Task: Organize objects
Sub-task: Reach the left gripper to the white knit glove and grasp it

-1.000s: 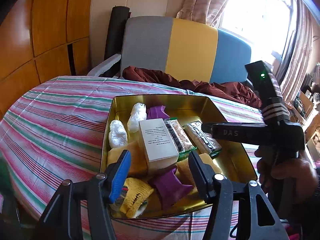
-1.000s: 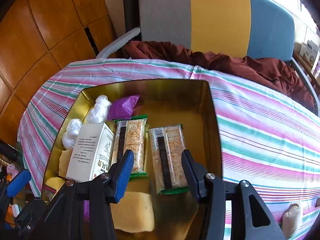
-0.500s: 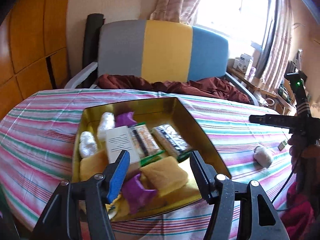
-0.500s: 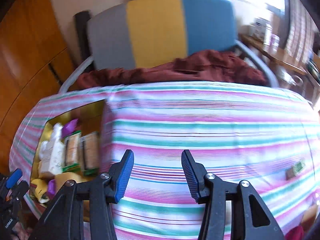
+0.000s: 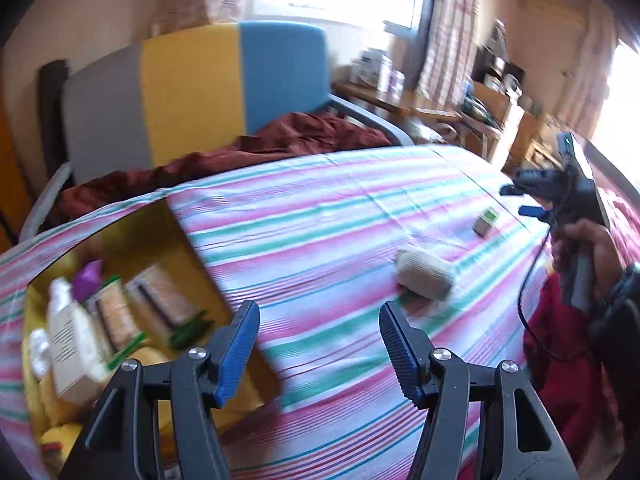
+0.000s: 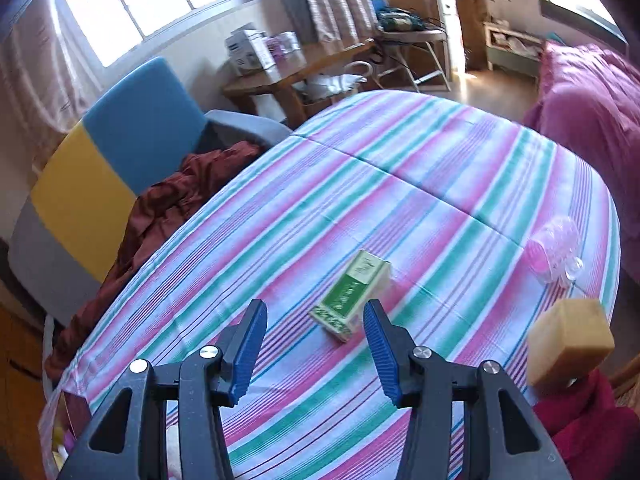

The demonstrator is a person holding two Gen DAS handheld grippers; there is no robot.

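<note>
A striped woven cloth (image 6: 400,200), matt and creased along fold lines, covers the desk. At lower left of the left wrist view the tin (image 5: 188,248) shows gold-coloured glossy metal walls; the packets (image 5: 156,304) in it look like shiny plastic film (blurred). A cream roll (image 5: 426,274) at centre right looks like soft, rough fabric. In the right wrist view the green box (image 6: 352,296) is smooth printed card, the sponge (image 6: 568,344) at lower right porous and matt. The chair (image 6: 132,120) has matt fabric panels; the brown garment (image 6: 172,204) on it has a slight sheen. Each gripper (image 5: 318,344) (image 6: 314,352) is matt black plastic with ribbed blue pads and bright metal screw heads.
</note>
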